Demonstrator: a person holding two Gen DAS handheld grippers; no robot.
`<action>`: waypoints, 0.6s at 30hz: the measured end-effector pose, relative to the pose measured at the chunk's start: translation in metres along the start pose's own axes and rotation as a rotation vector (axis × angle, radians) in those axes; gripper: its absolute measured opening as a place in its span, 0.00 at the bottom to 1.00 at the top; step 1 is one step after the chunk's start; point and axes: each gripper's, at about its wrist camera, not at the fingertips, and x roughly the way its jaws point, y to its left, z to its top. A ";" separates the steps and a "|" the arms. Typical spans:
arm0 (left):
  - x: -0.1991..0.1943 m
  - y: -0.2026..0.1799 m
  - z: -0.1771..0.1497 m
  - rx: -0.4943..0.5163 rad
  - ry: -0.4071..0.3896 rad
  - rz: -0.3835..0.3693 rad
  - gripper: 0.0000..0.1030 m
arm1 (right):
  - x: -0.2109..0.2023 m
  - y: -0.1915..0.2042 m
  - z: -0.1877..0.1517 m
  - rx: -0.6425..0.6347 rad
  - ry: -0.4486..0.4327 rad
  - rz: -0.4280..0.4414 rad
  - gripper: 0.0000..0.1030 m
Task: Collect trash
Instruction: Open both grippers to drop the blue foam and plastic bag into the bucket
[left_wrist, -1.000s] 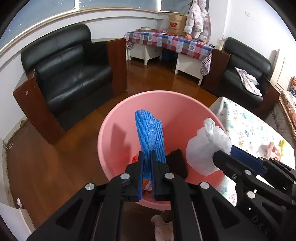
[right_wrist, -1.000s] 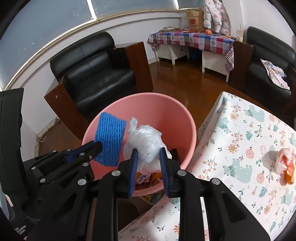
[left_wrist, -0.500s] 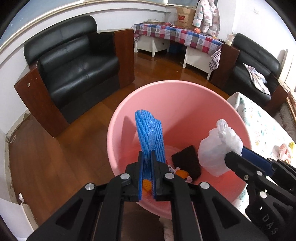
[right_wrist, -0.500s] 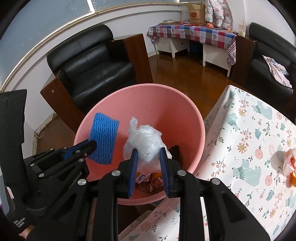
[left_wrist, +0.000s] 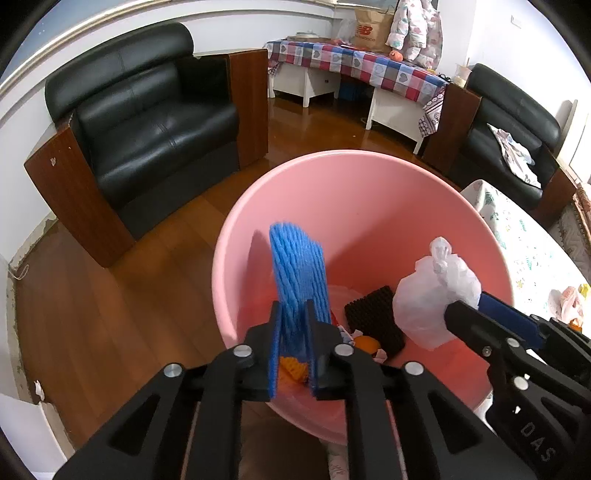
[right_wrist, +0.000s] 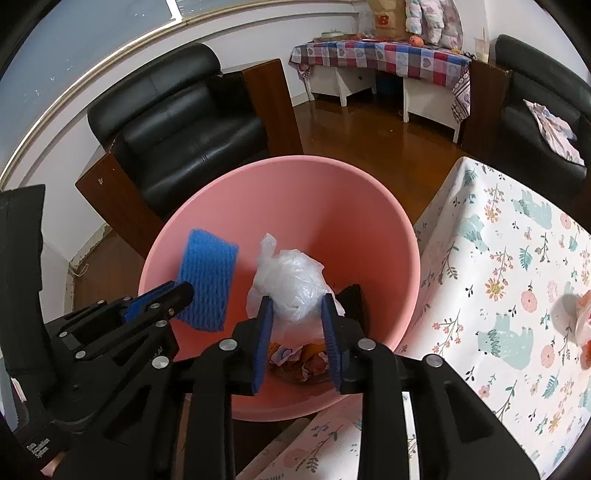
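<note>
A pink bin (left_wrist: 332, 155) (right_wrist: 295, 158) stands on the floor beside the floral-cloth table (right_wrist: 498, 277). My left gripper (left_wrist: 291, 310) (right_wrist: 184, 291) hangs over the bin's left side. A blue foam net (left_wrist: 295, 266) (right_wrist: 208, 280) stands upright between its pads, still touched by them as the jaws are opening. My right gripper (right_wrist: 295, 306) (left_wrist: 454, 310) is over the bin's middle, its jaws opening too, with a knotted white plastic bag (right_wrist: 288, 284) (left_wrist: 432, 295) still pressed between the pads. A black foam piece (left_wrist: 373, 321) and orange scraps (left_wrist: 367, 343) lie at the bin's bottom.
A crumpled orange-and-pink wrapper (right_wrist: 583, 317) lies on the table's right part. A black armchair (left_wrist: 147, 118) stands behind the bin to the left, and another armchair (left_wrist: 517, 140) to the right. A bench with a checked cloth (left_wrist: 351, 59) lines the far wall. Wooden floor surrounds the bin.
Both grippers have sunk a little toward the bin, which now fills more of each view. The jaws of both have spread slightly around the foam net and the bag.
</note>
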 end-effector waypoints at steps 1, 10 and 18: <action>-0.001 -0.001 0.000 0.004 -0.002 -0.001 0.15 | 0.001 0.000 0.001 0.002 0.003 -0.001 0.31; -0.009 -0.007 0.001 0.015 -0.022 -0.015 0.37 | -0.009 -0.007 -0.002 0.016 -0.009 -0.009 0.40; -0.022 -0.015 0.003 0.018 -0.045 -0.044 0.42 | -0.030 -0.018 -0.009 0.019 -0.048 -0.016 0.42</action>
